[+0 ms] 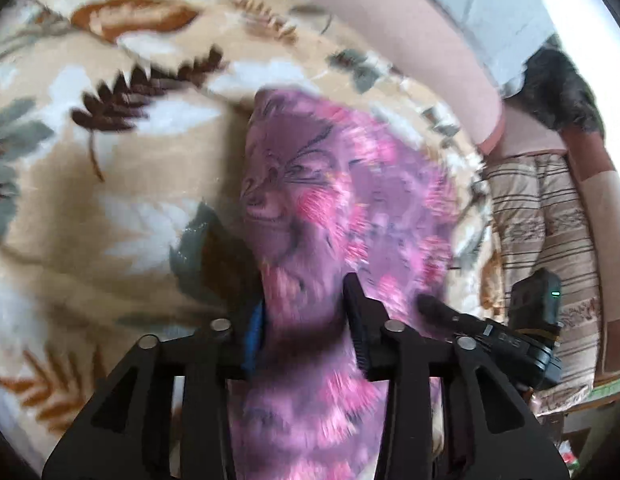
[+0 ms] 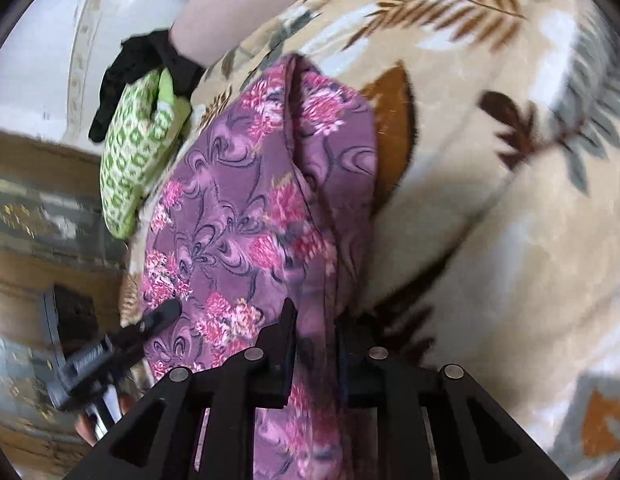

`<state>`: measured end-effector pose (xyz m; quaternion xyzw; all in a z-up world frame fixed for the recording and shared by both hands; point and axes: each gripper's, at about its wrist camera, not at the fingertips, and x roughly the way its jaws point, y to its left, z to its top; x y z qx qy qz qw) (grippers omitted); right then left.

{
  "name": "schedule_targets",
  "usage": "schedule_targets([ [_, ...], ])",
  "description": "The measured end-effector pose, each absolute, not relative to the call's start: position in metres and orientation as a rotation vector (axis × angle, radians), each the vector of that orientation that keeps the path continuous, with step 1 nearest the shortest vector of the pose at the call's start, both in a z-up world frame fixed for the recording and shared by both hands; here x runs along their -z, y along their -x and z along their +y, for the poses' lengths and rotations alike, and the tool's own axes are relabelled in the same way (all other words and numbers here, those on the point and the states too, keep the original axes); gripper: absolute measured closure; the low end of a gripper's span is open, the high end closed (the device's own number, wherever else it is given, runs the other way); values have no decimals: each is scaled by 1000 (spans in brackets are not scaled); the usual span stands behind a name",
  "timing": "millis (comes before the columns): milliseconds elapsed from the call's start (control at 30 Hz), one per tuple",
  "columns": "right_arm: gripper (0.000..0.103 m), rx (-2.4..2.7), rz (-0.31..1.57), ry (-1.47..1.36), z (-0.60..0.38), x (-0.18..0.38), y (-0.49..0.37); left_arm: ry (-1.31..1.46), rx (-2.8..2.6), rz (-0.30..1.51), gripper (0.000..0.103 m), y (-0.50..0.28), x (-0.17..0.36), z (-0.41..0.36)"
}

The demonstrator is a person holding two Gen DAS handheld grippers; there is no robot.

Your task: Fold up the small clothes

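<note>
Both grippers are clamping the purple floral garment (image 2: 246, 208): cloth is bunching between the left gripper (image 1: 306, 312) pads, and running between the right gripper (image 2: 314, 332) narrow pads, draping ahead of the fingertips onto the leaf-patterned blanket (image 2: 490, 184)

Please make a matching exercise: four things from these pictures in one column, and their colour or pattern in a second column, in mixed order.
Things:
1. garment between the fingers of the left hand-held gripper
2. blanket
3. small cloth at the blanket's edge
4. crumpled cloth beside it

Descriptions:
A. black
B. green and white
C. purple with pink flowers
D. beige with leaves

Pairs: 1-C, 2-D, 3-B, 4-A
</note>
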<state>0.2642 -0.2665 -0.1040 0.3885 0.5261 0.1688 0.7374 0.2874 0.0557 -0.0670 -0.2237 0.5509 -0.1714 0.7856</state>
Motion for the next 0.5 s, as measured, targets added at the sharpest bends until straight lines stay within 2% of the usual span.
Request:
schedule_targets([
  [67, 76, -348, 1154, -849, -270, 98, -246, 452, 374, 1129, 35, -267, 48, 60],
  [100, 74, -354, 1150, -838, -273, 94, -237, 444, 363, 1102, 34, -253, 42, 65],
  [233, 38, -349, 1113, -824, -276, 83, -200, 441, 323, 1129, 34, -222, 48, 73],
  [400, 37, -412, 1141, -786, -258, 84, -181, 375, 216, 1228, 34, -205, 81, 67],
  [500, 37, -355, 1143, -613, -242, 80, -184, 389, 185, 1262, 34, -211, 93, 68],
])
